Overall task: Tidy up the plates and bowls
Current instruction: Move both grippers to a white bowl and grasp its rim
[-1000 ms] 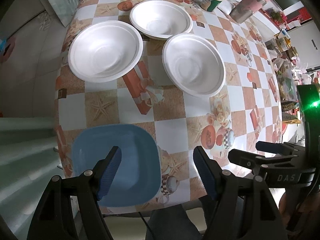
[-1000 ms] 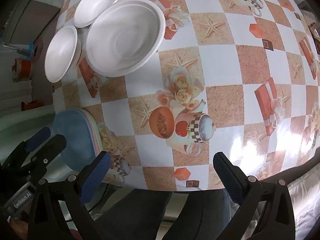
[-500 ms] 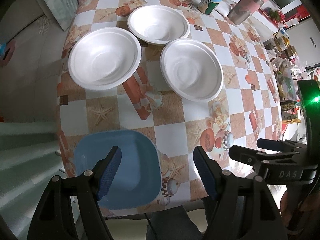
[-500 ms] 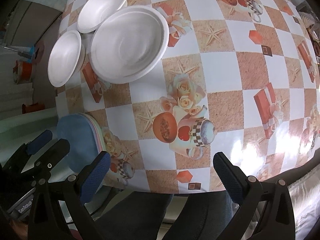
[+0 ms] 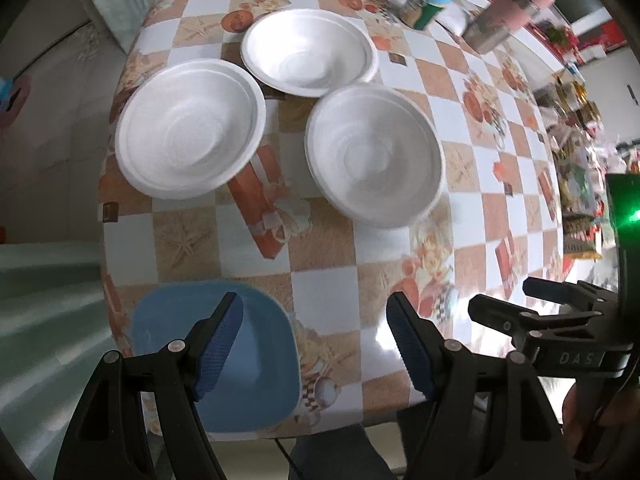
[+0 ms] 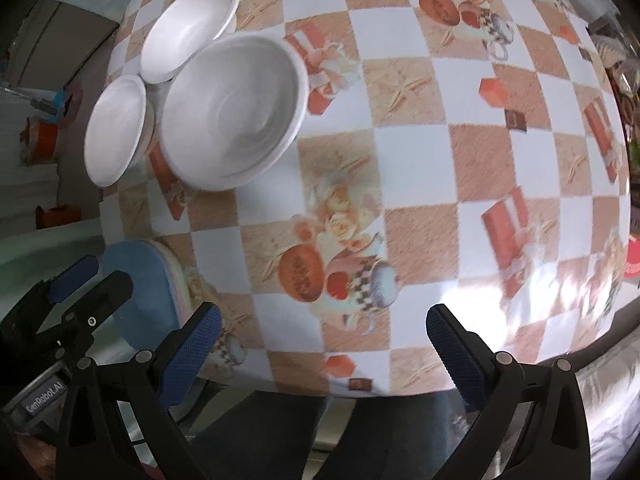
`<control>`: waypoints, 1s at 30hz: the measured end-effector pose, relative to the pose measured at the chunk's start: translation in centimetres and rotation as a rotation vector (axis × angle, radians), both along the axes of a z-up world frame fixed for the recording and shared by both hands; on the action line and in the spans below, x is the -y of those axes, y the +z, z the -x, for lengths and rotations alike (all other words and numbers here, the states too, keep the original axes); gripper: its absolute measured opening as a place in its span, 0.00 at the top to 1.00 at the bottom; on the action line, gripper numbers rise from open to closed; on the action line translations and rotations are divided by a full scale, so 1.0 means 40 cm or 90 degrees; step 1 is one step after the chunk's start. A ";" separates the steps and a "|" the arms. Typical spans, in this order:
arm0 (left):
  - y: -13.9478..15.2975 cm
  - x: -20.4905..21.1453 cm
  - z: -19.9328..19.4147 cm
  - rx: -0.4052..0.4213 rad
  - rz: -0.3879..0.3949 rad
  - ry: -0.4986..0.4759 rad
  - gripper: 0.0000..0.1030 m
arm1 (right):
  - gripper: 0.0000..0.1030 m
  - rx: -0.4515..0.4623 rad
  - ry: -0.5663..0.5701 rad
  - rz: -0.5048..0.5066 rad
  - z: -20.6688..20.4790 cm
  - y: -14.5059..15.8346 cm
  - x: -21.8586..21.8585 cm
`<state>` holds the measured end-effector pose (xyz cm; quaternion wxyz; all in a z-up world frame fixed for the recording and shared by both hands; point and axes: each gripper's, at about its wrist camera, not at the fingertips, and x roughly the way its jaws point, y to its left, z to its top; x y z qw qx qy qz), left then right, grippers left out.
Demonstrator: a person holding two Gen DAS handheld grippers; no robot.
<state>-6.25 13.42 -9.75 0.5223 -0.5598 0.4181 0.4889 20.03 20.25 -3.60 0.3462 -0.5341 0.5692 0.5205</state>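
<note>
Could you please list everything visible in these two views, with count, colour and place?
Bowls: three, white, clustered at the table's far left end.
Plates: a stack, blue on top with pale ones beneath, near left corner.
Bottle: one, green and blue, far edge.
Tumbler: one, pink lid, beside the bottle.
Table: one, checked orange and white cloth.
Clutter: mixed colours, off to the right, unclear.
Left gripper: black, blue pads, open over the plates' edge.
Right gripper: black, blue pads, open, empty.

Three white bowls (image 5: 374,154) and a blue plate (image 5: 256,364) on a tan-and-white checked counter (image 5: 472,208) with starfish prints; tool pads (image 5: 218,346) blue.
</note>
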 end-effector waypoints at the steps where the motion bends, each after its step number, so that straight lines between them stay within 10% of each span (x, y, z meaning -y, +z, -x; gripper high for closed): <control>1: -0.003 -0.005 0.001 -0.003 0.005 0.012 0.25 | 0.00 0.004 0.008 -0.003 -0.004 -0.005 -0.014; 16: -0.104 -0.141 -0.011 -0.103 0.061 0.128 0.25 | 0.00 0.011 0.100 -0.026 0.035 -0.081 -0.235; 25: -0.139 -0.234 -0.064 -0.215 0.038 0.044 0.26 | 0.00 -0.001 0.122 -0.049 0.087 -0.119 -0.333; 30: -0.166 -0.258 -0.095 -0.217 0.049 0.004 0.47 | 0.04 0.001 0.127 -0.051 0.112 -0.149 -0.339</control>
